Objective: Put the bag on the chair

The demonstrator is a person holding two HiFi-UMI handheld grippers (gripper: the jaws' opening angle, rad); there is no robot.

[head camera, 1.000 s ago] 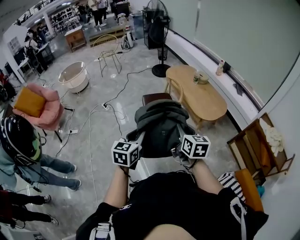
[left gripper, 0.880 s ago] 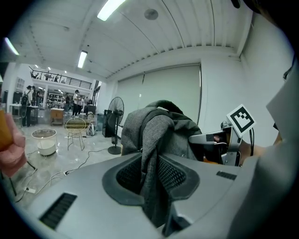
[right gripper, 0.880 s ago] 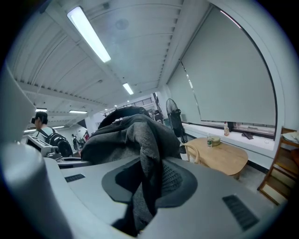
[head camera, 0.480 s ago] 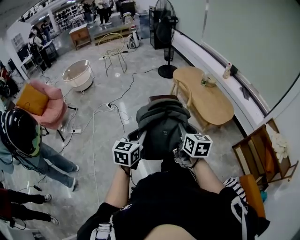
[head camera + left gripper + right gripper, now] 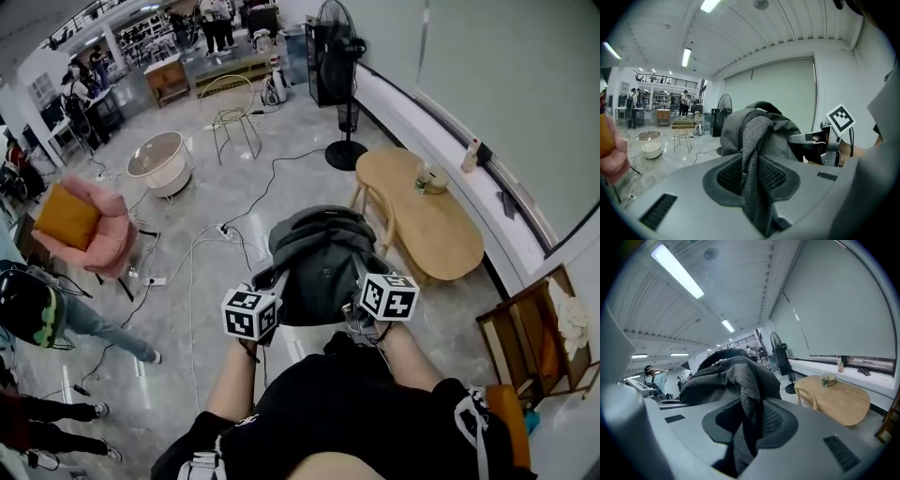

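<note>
In the head view, the grey bag (image 5: pixel 323 258) is held up in front of the person between the left gripper (image 5: pixel 268 284) and the right gripper (image 5: pixel 366 279), near a wooden table (image 5: pixel 431 220).

In the left gripper view, the fingers pinch a fold of the bag's (image 5: pixel 761 129) grey fabric.

In the right gripper view, the fingers clamp another grey fold of the bag (image 5: pixel 733 376), with the table (image 5: pixel 841 401) beyond.

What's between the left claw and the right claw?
The dark grey fabric bag hangs between the left claw and right claw, each clamped on it; the head view shows this.
</note>
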